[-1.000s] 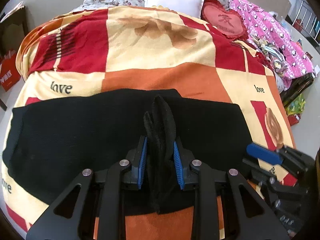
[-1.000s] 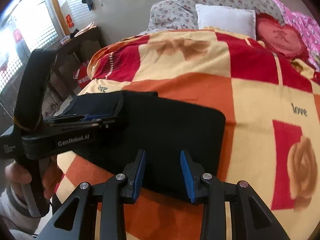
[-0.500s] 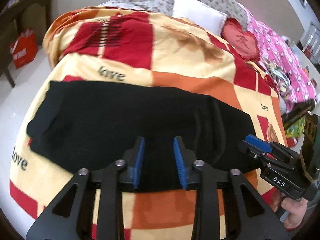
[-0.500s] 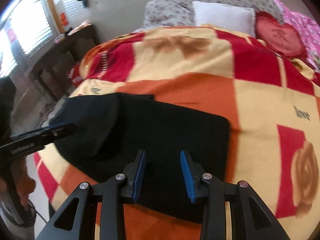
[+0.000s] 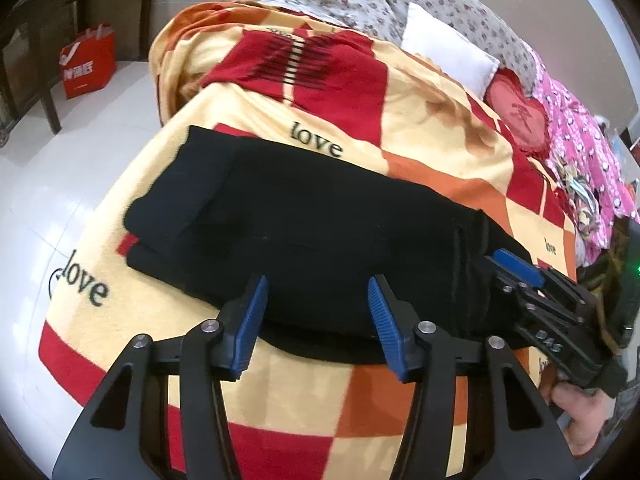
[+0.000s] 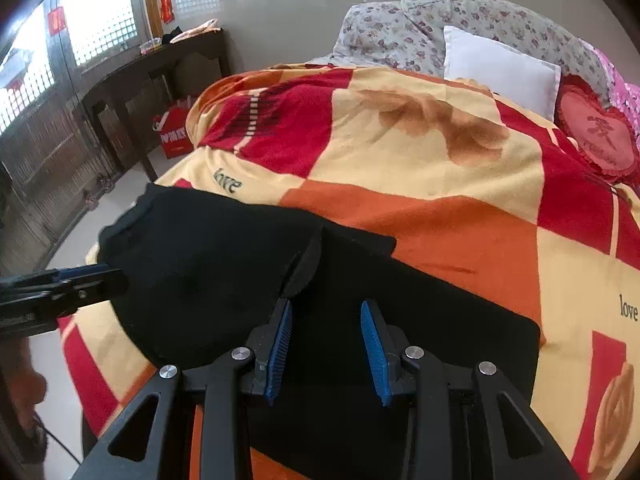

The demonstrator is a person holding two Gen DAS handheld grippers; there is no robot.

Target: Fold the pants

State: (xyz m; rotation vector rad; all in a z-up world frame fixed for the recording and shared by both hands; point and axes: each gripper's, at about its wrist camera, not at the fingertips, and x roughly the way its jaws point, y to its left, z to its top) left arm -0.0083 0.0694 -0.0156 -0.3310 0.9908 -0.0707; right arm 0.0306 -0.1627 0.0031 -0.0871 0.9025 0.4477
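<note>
Well, from my left wrist camera the left gripper (image 5: 316,316) stands wide apart, holding nothing, poised above the near edge of the pants (image 5: 320,224). One pair of black pants lies flat on the patterned blanket (image 5: 432,128), already doubled lengthwise I judge, with a layered end at the left. The right gripper (image 5: 520,276) shows at that view's edge; I cannot tell its gap there.

From my right wrist camera, the right gripper (image 6: 326,344) is open too, empty, over the pants (image 6: 400,320). A raised fold edge sits just beyond its fingers. I reckon at least one crosswise fold remains. Two grippers, one garment.
</note>
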